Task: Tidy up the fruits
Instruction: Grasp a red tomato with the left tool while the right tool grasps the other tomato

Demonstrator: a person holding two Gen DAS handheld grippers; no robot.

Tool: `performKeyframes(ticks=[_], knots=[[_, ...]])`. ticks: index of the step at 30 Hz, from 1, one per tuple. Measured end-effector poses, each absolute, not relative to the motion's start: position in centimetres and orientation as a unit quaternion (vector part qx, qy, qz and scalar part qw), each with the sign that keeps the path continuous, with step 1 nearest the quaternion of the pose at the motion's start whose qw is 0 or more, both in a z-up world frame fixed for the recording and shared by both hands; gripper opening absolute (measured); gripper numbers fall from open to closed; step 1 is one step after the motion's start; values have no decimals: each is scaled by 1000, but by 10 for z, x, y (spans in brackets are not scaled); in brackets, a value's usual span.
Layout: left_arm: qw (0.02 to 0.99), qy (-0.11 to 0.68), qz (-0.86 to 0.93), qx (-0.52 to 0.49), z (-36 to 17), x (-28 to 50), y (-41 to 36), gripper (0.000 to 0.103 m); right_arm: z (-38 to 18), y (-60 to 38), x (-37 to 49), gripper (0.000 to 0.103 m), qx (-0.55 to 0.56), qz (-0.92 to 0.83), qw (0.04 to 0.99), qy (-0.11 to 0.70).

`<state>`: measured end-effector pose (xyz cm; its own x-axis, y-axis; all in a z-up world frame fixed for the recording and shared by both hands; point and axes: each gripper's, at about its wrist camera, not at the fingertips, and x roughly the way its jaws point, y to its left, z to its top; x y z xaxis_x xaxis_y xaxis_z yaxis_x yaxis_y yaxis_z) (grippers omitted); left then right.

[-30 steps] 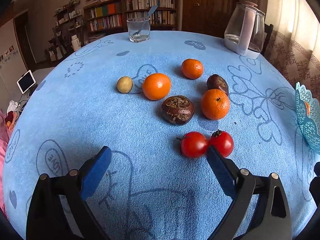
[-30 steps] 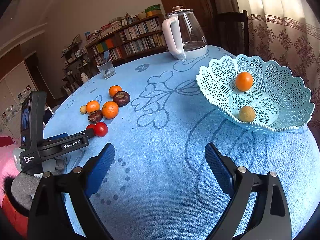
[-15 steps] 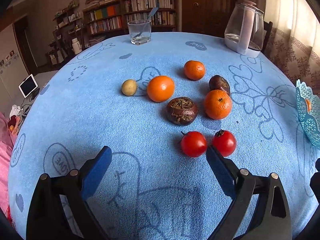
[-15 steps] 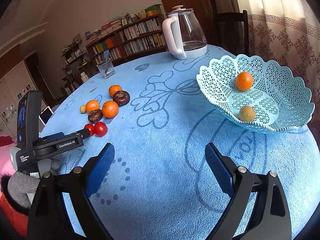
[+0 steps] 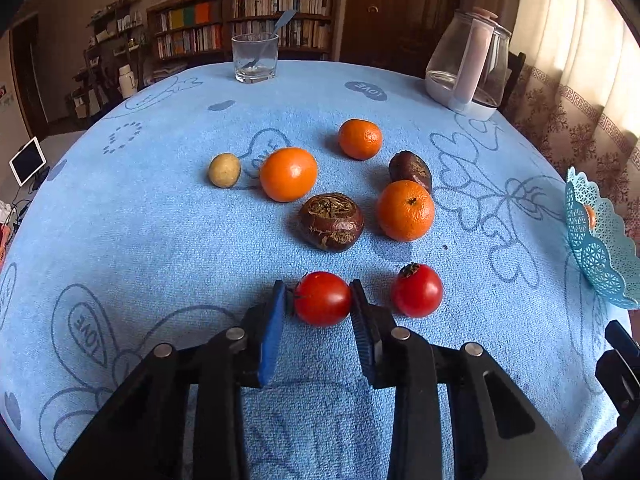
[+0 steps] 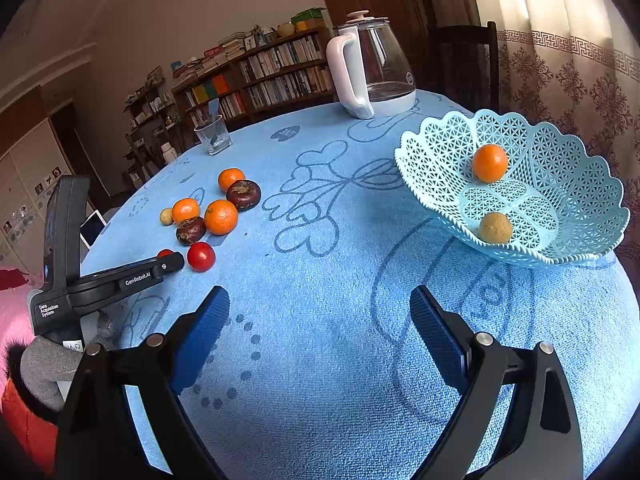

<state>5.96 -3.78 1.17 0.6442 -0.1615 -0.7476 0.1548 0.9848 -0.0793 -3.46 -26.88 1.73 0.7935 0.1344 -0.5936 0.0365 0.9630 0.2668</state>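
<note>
Round table (image 5: 140,240) under a blue cloth with drawn hearts. Centre stage, a cluster: three oranges (image 5: 288,174), two dark brown fruits (image 5: 331,222), a small yellowish one (image 5: 224,170) at the left. Nearer, two red tomatoes (image 5: 417,290) side by side. Far edge: a drinking glass (image 5: 255,58) and a clear kettle (image 5: 466,68). Right side, a turquoise lattice basket (image 6: 440,168).
</note>
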Motion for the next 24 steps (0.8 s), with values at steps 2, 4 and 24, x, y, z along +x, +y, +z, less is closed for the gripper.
performKeyframes(ticks=[2, 4, 24], knots=[[910, 405, -85, -8, 17, 54, -32, 32, 18, -268, -34, 93, 131, 25, 937, 322], [914, 396, -81, -12, 25, 48, -25, 32, 19, -266, -32, 93, 125, 27, 935, 332], [935, 347, -47, -64, 55, 20, 41, 32, 18, -144, 60, 59, 7, 113, 910, 398]])
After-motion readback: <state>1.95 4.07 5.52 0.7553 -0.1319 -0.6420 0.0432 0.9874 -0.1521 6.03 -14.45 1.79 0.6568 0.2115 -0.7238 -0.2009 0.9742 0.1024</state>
